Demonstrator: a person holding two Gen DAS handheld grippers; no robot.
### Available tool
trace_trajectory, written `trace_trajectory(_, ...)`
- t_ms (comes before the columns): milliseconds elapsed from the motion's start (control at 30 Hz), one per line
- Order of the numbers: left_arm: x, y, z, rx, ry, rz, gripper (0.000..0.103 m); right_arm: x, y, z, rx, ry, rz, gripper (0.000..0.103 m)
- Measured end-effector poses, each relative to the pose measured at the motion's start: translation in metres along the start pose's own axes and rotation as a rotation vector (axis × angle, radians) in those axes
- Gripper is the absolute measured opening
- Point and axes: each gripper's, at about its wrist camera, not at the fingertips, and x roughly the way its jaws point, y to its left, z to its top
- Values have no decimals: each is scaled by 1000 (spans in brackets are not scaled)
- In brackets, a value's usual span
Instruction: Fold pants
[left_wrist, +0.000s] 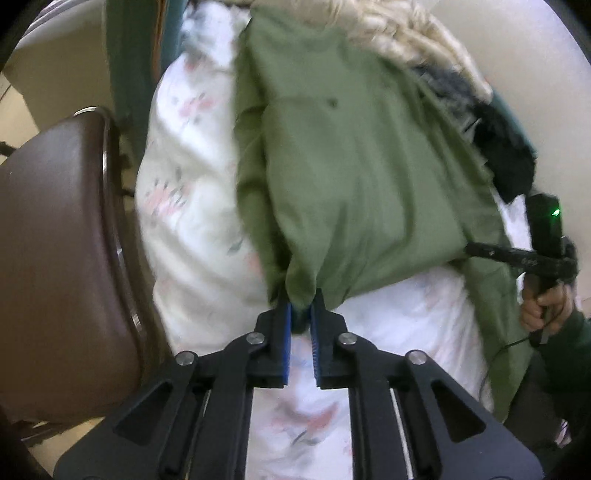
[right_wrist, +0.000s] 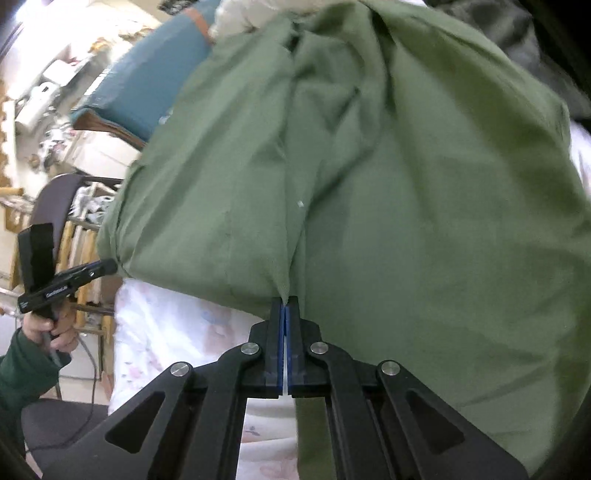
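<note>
Olive-green pants lie spread over a white floral sheet. My left gripper is shut on a bunched corner of the green cloth, which fills the gap between its blue pads. In the right wrist view the same pants fill most of the frame. My right gripper is shut on a thin fold of their near edge, pads almost touching. Each view shows the other gripper at its side: the right gripper at the pants' right edge, the left gripper at their left corner.
A brown chair seat stands close on the left of the bed. Cream knitwear and dark clothing are piled at the far end. A teal cushion and cluttered shelves lie beyond the bed's left side.
</note>
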Motion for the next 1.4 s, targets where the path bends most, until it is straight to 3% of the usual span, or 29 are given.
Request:
trace_trajectory(100,-4,6,-4,10,15,122,10,9,0,-8,12,52,-35,0)
trace_trajectory(167,-13,5,-2,9,2,211,8,7,5,-10,-3,74,-115,0)
trace_trajectory(200,-21,1,-1,11,-31,217,8,5,2,-12,-7,78,-137,1)
trace_trajectory(300,-43,-31,12,64,-170,135,8,-15,20,-9,-55,-2,-149,1)
trace_trajectory(400,-34,-57,28,102,-215,77,8,-25,50,7,-95,-97,-80,0)
trace_trajectory(467,-8,-67,36,109,-174,78,8,-11,64,21,-109,-87,-50,0)
trace_trajectory(533,21,-64,41,90,-128,129,8,16,72,34,-97,-63,-34,0)
trace_trajectory(633,52,-34,35,34,-34,273,8,63,69,46,-73,9,-75,0)
trace_trajectory(700,56,-21,33,39,-5,264,7,77,61,46,-52,18,-139,0)
trace_trajectory(767,53,-24,35,56,9,317,1,74,48,44,-22,-10,-173,0)
trace_trajectory(867,46,-21,34,5,-7,327,1,53,38,35,1,-56,-244,1)
trace_trajectory(1000,28,-34,30,-7,-20,333,2,11,32,15,27,-78,-87,0)
trace_trajectory(1033,22,-39,29,-7,-22,330,8,-3,33,10,13,-93,-84,0)
trace_trajectory(1100,8,-53,27,-7,-41,322,39,-32,37,-1,-1,-124,-68,0)
trace_trajectory(1133,-2,-65,25,-17,-68,320,65,-50,36,-8,0,-136,-57,0)
trace_trajectory(1167,-11,-75,19,-25,-97,317,80,-64,30,-14,4,-142,-54,0)
trace_trajectory(1233,-27,-103,12,-8,-128,297,81,-91,20,-22,12,-155,-63,1)
trace_trajectory(1267,-30,-113,10,6,-131,284,81,-109,13,-28,18,-168,-72,6)
trace_trajectory(1400,-48,-168,-11,76,-176,255,81,-165,-8,-58,59,-226,-106,6)
